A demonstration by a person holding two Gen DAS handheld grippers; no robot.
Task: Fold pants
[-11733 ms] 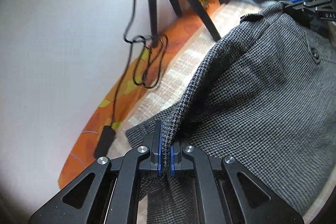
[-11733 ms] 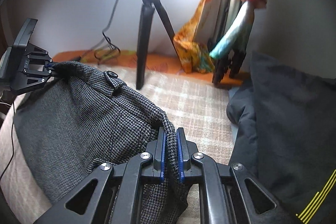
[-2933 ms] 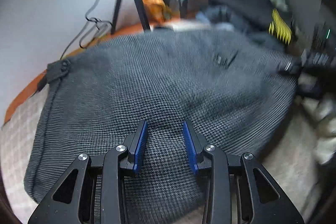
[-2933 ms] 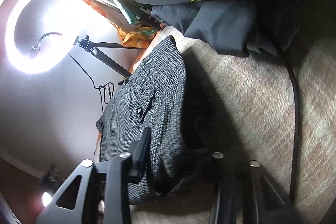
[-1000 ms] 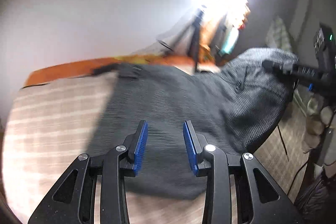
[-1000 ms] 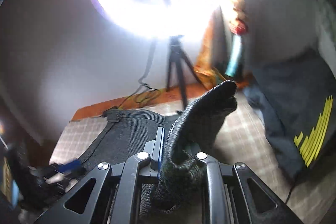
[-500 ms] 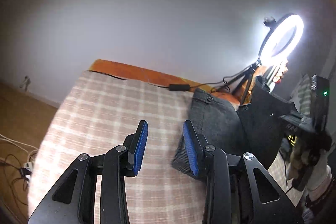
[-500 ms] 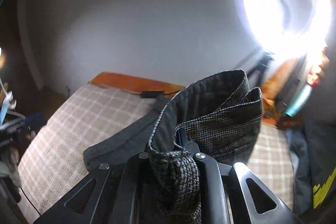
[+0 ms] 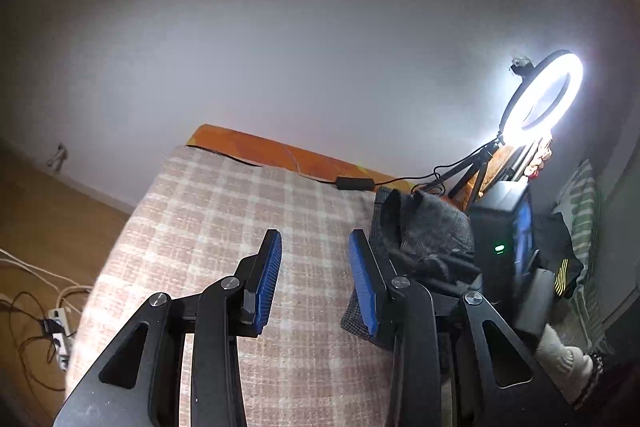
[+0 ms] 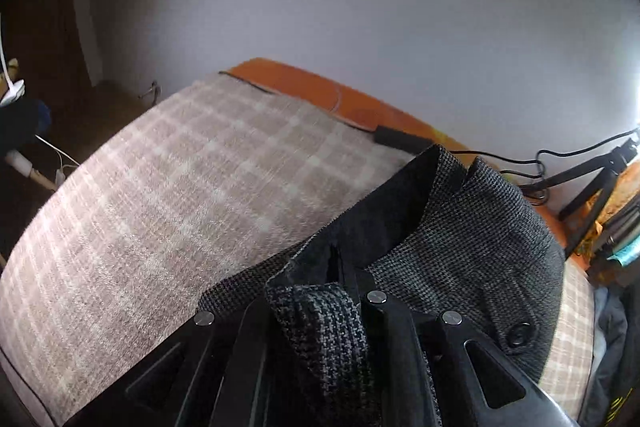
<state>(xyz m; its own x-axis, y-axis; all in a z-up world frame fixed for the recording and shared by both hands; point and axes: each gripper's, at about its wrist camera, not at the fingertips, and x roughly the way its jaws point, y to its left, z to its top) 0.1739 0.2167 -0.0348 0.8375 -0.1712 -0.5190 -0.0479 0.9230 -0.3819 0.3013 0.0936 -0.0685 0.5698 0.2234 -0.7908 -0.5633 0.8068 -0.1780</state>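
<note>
Toward the bed's [image 9: 224,211] far edge, the grey pants [image 10: 472,251] are pinched, bunched, in the right gripper [image 10: 340,291]; the left gripper [image 9: 314,273] is held spread, empty, above the blanket.

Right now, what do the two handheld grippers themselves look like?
The left gripper is matte black, with angular linkage arms, triangular cut-outs, silver pivot bolts and ribbed blue pads. The right gripper has the same black arms and silver bolts; its pads are hidden.
</note>
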